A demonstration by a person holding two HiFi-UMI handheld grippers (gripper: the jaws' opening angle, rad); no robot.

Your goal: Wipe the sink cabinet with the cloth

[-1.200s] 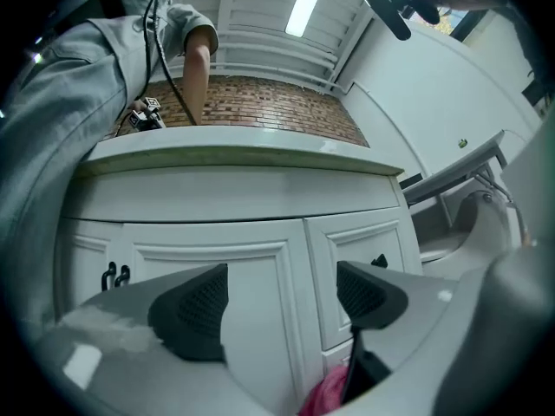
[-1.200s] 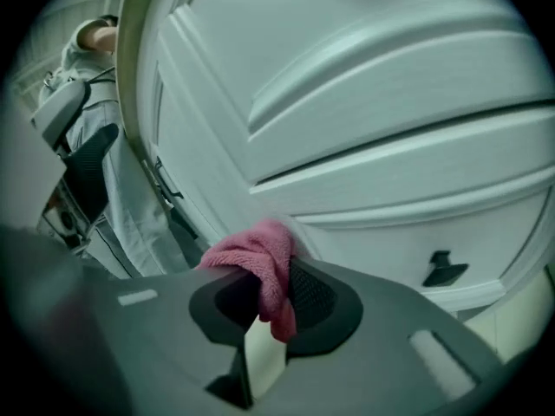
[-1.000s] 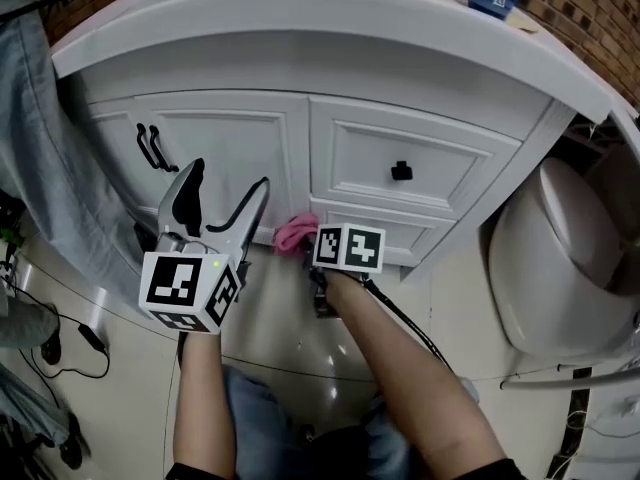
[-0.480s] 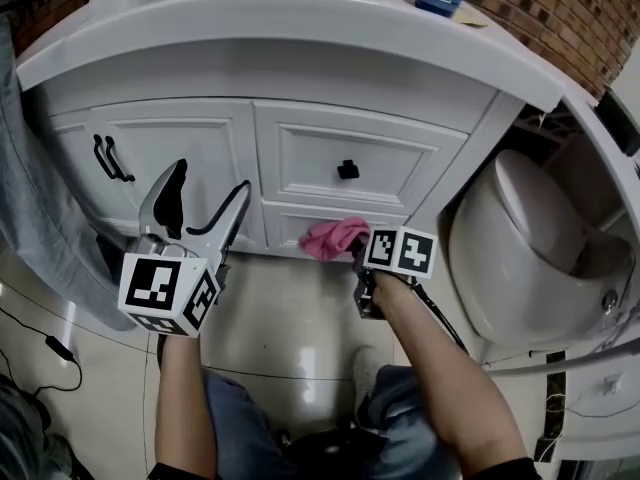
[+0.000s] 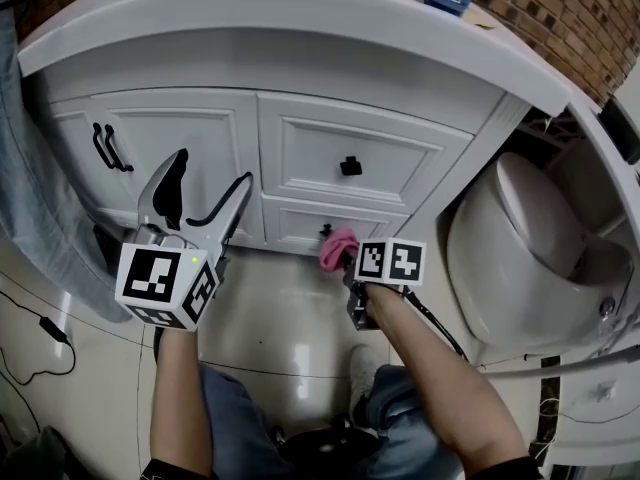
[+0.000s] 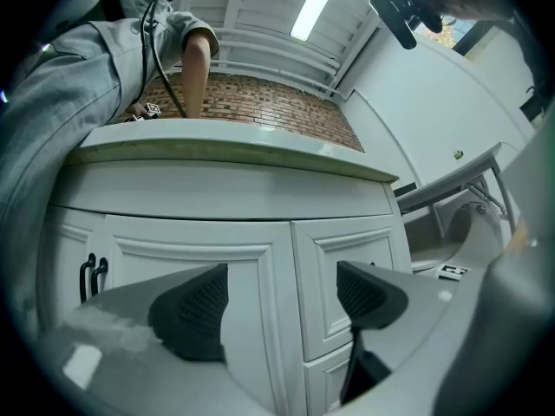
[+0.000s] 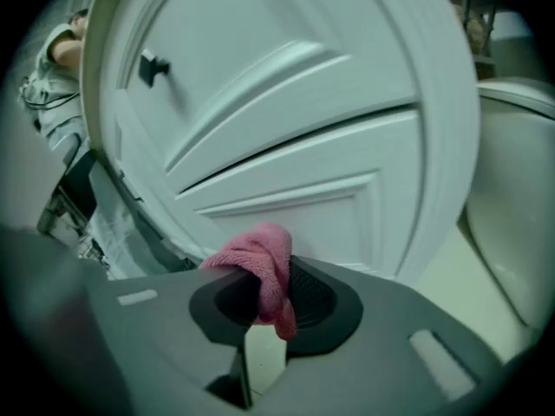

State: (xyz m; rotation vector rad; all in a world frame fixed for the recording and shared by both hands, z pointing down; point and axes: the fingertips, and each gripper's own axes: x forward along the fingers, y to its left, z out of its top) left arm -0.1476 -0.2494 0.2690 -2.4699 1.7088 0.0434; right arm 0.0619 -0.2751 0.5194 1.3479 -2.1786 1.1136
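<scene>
Right tongs (image 7: pixel 264 295) clamp pink cloth (image 5: pixel 338 248), now bunched at lower drawer (image 5: pixel 290 226) of sink cabinet (image 5: pixel 190 138), slightly lower than before; wiping continues. Left tongs (image 6: pixel 282 297) wide, empty.

Sink cabinet (image 5: pixel 200 148): smooth white paint w/ soft satin sheen, black matt knob (image 5: pixel 350 166) & pull handles (image 5: pixel 105 148), countertop (image 5: pixel 300 28) glossier white; floor (image 5: pixel 280 318) is polished tile, v. shiny w/ light glare, toilet (image 5: pixel 510 258) glossy white, looks ceramic, brick wall (image 5: pixel 570 18) rough & matt. Cloth (image 7: pixel 260 263) is pink, soft, nubbly pile like terry or microfibre, no shine at all; grey fabric (image 5: pixel 30 198) at the left edge is woven, matt, creased. Left gripper (image 6: pixel 282 297) & right gripper (image 7: pixel 270 297) both look like smooth matt grey plastic, w/ black pads (image 6: pixel 195 306) in a fine mesh-like grip texture, rubbery-looking.
</scene>
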